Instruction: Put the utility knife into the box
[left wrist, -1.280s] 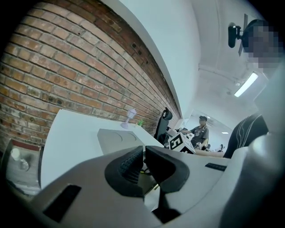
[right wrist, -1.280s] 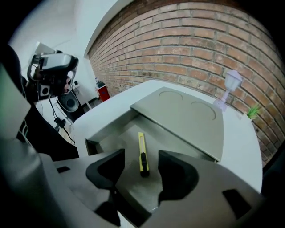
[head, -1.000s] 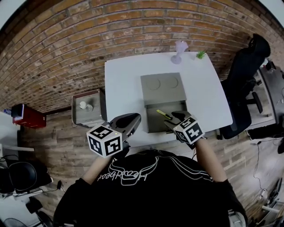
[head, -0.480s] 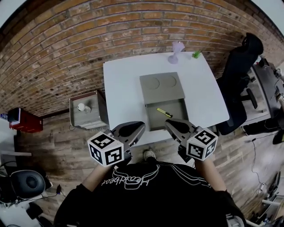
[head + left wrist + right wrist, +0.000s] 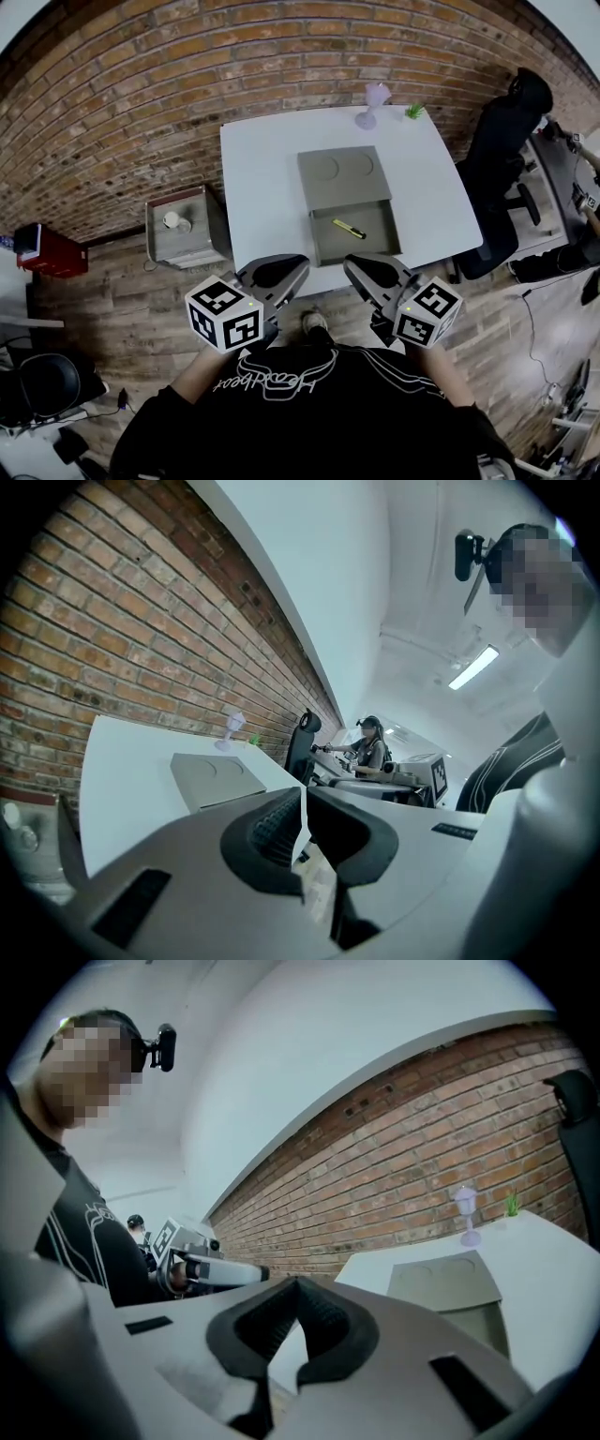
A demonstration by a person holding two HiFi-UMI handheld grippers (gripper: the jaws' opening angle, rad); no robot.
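The yellow-and-black utility knife (image 5: 349, 229) lies inside the open grey box (image 5: 321, 246) on the white table (image 5: 259, 187); the box's lid (image 5: 342, 178) is folded back behind it. My right gripper (image 5: 352, 265) is shut and empty, held off the table's near edge, in front of the box. My left gripper (image 5: 298, 265) is shut with nothing in it, beside the right one. The lid (image 5: 217, 778) shows in the left gripper view. In the right gripper view the box (image 5: 448, 1288) lies ahead, its inside hidden.
A lilac goblet-shaped ornament (image 5: 371, 103) and a small green plant (image 5: 413, 111) stand at the table's far edge by the brick wall. A grey cabinet (image 5: 186, 228) sits left of the table. A black office chair (image 5: 506, 155) is at the right.
The right gripper let go of the knife over the box, drew back toward me off the table and shut. The knife now rests in the box. The left gripper barely moved.
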